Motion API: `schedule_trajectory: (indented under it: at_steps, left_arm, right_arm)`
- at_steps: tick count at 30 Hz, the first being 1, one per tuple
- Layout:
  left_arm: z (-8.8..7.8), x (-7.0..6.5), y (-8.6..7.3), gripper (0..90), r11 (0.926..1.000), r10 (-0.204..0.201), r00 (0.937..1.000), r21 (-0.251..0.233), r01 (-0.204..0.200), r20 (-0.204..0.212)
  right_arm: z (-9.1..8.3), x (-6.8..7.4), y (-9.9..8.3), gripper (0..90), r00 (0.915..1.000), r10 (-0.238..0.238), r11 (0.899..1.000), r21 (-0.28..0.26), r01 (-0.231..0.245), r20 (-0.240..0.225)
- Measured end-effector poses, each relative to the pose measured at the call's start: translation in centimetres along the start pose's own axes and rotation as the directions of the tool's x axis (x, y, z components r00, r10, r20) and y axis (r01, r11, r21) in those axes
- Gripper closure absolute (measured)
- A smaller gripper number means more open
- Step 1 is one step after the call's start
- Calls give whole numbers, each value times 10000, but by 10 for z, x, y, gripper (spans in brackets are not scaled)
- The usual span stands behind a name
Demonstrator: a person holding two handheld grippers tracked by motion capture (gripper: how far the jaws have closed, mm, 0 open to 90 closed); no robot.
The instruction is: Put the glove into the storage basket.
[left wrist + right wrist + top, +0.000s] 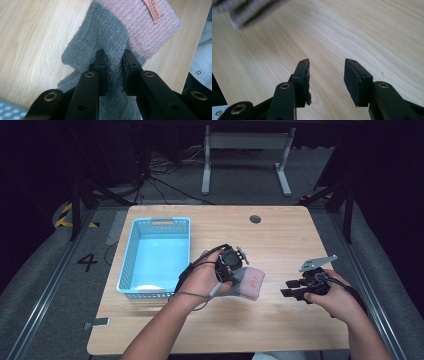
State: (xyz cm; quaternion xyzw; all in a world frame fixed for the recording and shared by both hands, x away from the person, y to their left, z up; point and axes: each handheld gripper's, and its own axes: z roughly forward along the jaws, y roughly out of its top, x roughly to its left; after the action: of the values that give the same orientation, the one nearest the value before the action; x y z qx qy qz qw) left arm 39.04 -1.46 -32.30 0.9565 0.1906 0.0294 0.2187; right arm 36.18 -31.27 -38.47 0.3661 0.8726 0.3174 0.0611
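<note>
Light wooden worktop (pixel 280 235) w/ a light-blue perforated plastic basket (pixel 131 255) at its left side, looks empty inside. Just right of the basket, near the worktop's middle, lies a knitted wool garment, grey w/ a pink ribbed end (pixel 248 282); a small pink label (pixel 152 10) is sewn on the pink part.

Left hand-held gripper (pixel 228 270) sits on the grey part of the knit, held by the person's left hand (pixel 202 280). In the left gripper view its two black jaws are nearly closed, pinching a raised ridge of grey fabric (pixel 113 70) between the pads; the pink end lies beyond the jaw tips, flat on the wood.

Right hand-held gripper (pixel 292 289) is held by the right hand (pixel 337 299) near the worktop's right edge, apart from the knit, jaws pointing left toward it. Right gripper view: jaws spread wide, nothing between them, bare wood (pixel 362 32) below. A blurred striped knit edge (pixel 249 11) shows at that view's top-left corner.
</note>
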Motion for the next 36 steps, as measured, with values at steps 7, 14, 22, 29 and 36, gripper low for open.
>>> schedule_trajectory:
  at_steps: [7, 14, 22, 29, 36]
  left_arm:
    - [-27, 14, -15, 774, 9980, -529, 9978, -356, 516, -387]
    - [-54, 31, -39, 774, 9892, -1385, 9863, -606, 1334, -899]
    - [-76, 60, -71, 773, 9653, -2556, 9555, -937, 2437, -1473]
    - [-82, 84, -94, 773, 9480, -3139, 9352, -1088, 2992, -1639]
    - [-80, 105, -116, 772, 9236, -3830, 9068, -908, 3724, -1761]
  right_arm:
    - [7, -1, 7, 565, 9998, -135, 9999, 90, 136, -147]
    - [15, -2, 15, 565, 9992, -287, 9995, 142, 291, -286]
    - [21, -3, 18, 565, 9988, -322, 9991, 268, 332, -381]
    - [23, -2, 15, 564, 9988, -267, 9989, 371, 283, -412]
    - [23, 0, 15, 562, 9988, -297, 9988, 380, 311, -380]
